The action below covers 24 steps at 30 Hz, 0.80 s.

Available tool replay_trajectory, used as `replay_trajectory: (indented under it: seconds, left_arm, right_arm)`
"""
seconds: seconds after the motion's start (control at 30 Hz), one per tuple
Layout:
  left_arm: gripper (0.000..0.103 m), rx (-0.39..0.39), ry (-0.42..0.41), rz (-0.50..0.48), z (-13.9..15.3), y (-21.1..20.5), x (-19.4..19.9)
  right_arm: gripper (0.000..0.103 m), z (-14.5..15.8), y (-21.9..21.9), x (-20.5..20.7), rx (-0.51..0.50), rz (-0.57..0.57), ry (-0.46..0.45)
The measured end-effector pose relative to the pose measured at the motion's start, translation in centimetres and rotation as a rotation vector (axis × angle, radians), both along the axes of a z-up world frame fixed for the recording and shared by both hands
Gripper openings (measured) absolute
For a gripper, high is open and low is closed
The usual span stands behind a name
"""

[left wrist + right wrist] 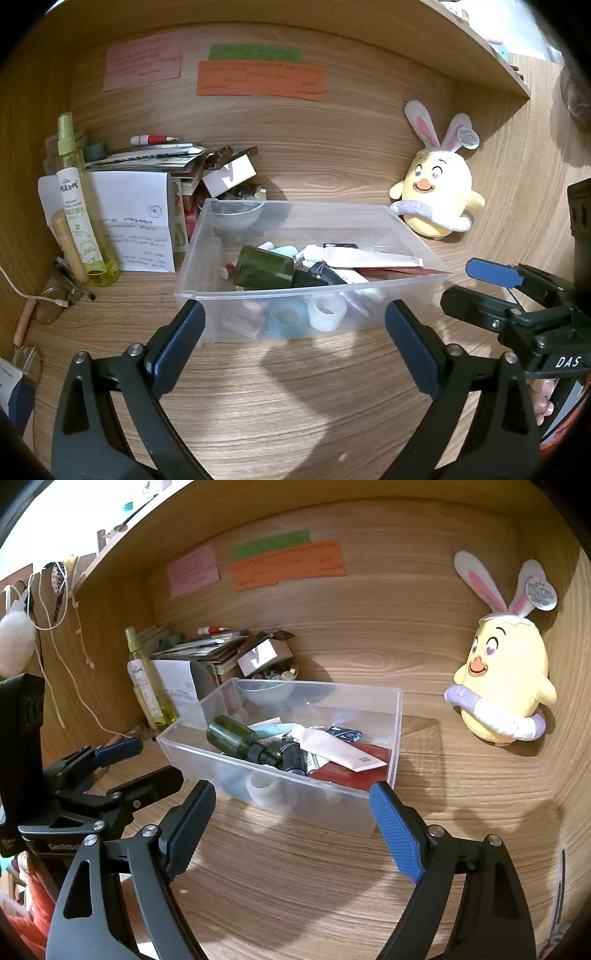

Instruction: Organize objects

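Both tongs hang over the wooden desk with nothing in them. The left gripper [295, 325] has its jaws spread wide, its tips framing the near wall of the clear plastic bin [207, 258] without touching it. The right gripper [293, 805] is spread just as wide and pinches nothing; in the left wrist view it shows at three o'clock, beside the bin's right end, and the left one shows at nine o'clock in the right wrist view.

The bin sits at the centre of the desk, at twelve o'clock from both pairs of tips. Inside it lie a dark green bottle [264, 267] on its side, a white tube [369, 257] resting across the pile, a red flat packet [351, 771], and rolls of tape [286, 319] pressed against the near wall.

Farther out, at ten o'clock, a tall yellow-green spray bottle [79, 206] stands upright against a stack of papers and booklets [147, 158], with a pair of glasses [51, 304] lying on the desk at nine o'clock. At two o'clock a yellow plush chick with rabbit ears [437, 192] leans on the back panel.

I judge the risks ahead to be these: the bin is light and smooth-walled, so a gripper pushing its rim could slide it toward the paper stack; the spray bottle is tall and narrow and would likely topple if caught off-centre; and the two grippers hang close together, so reaching for one item at once could knock them together.
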State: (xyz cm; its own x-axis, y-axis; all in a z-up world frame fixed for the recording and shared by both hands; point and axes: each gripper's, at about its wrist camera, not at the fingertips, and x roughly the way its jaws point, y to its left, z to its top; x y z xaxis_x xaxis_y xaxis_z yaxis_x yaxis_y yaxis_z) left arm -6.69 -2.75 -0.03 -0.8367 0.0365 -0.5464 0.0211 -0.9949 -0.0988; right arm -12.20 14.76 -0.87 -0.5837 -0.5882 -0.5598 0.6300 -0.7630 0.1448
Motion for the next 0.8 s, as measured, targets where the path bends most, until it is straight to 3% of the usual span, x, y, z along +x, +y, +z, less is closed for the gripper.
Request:
replay_trajectory:
  seconds: [0.8]
  left_arm:
    - [0.099,-0.017,0.016,-0.028,0.18,0.78,0.31]
  right_arm:
    - [0.084,0.11,-0.02,0.12,-0.004,-0.006,0.005]
